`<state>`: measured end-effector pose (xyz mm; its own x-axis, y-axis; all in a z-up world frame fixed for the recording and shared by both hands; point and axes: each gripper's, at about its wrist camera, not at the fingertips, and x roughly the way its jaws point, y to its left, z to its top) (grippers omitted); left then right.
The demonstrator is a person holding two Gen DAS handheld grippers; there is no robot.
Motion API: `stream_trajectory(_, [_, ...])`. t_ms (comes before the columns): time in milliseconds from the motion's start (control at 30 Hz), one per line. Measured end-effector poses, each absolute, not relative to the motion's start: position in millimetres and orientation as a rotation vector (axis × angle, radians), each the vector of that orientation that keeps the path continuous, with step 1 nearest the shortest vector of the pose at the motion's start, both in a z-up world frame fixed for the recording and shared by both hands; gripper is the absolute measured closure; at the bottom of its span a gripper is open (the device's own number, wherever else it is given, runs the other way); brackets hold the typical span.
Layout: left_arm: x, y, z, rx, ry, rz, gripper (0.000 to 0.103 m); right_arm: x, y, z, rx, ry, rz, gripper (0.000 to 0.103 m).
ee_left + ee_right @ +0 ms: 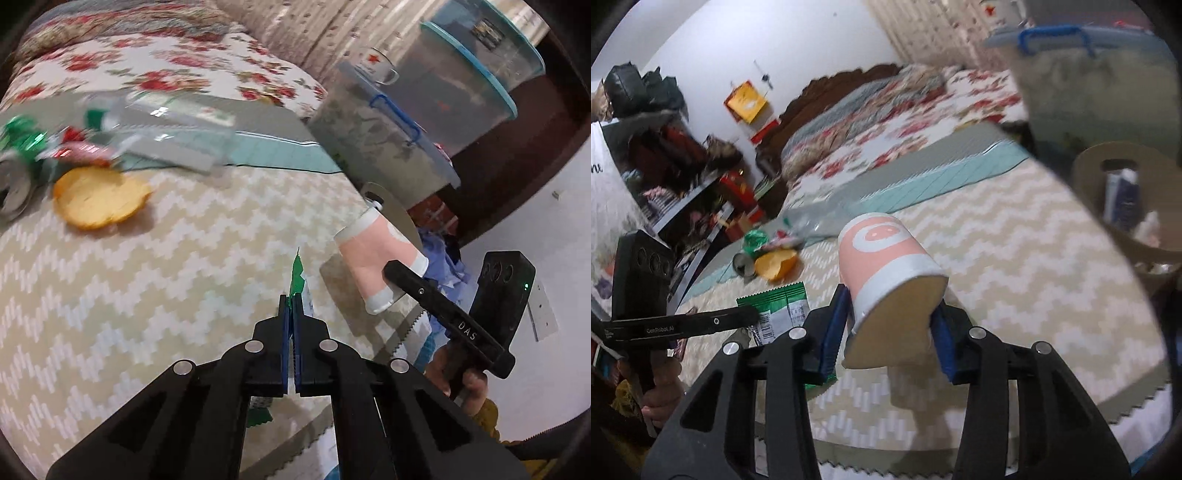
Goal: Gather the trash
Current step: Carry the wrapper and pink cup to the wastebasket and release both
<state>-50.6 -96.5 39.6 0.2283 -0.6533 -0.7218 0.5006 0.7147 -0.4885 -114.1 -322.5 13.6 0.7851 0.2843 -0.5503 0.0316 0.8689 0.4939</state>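
My left gripper [292, 301] is shut on a flat green snack wrapper [297, 271] that sticks up from between the blue pads, just above the zigzag-patterned mat [166, 295]. In the right wrist view the same wrapper [781, 308] hangs from the left gripper [753, 316] at the lower left. My right gripper [888, 334] is shut on a pink and white paper cup [886, 258], lying sideways with its squashed rim between the pads. From the left wrist view the cup [376, 258] is at the right, one right finger [443, 314] across it.
An orange peel-like piece [99, 197], a crushed can [14, 184] and green and red foil wrappers [26, 142] lie at the mat's far left. A brown paper bag [1093, 173] holding scraps stands at the right, beside lidded plastic tubs [388, 140]. A floral bedspread [166, 70] lies beyond.
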Motion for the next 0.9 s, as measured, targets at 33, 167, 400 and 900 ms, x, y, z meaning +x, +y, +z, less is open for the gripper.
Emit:
stream_trajectory(33, [-50.0,-103.4,39.6,-0.152,1.080,-0.807,0.102,-116.1,-327.0,10.6,0.507,0.665,0.130,0.058])
stream_trajectory(167, [-43.1,-139.2,37.2,-0.096,1.098,-0.844,0.102,-119.1,-345.8,-6.1,0.549,0.705,0.107,0.058])
stream_trajectory(400, [-20.1,-234.7,55.1,-0.003,1.074,-0.964,0.102,-135.6,-418.5,1.3,0.628,0.586,-0.047,0.058])
stream_trajectory(900, [2.8,-439.3,54.0,0.198,0.975,-1.019,0.061,-147.1,-536.7,-13.8,0.815,0.460,-0.388,0.022])
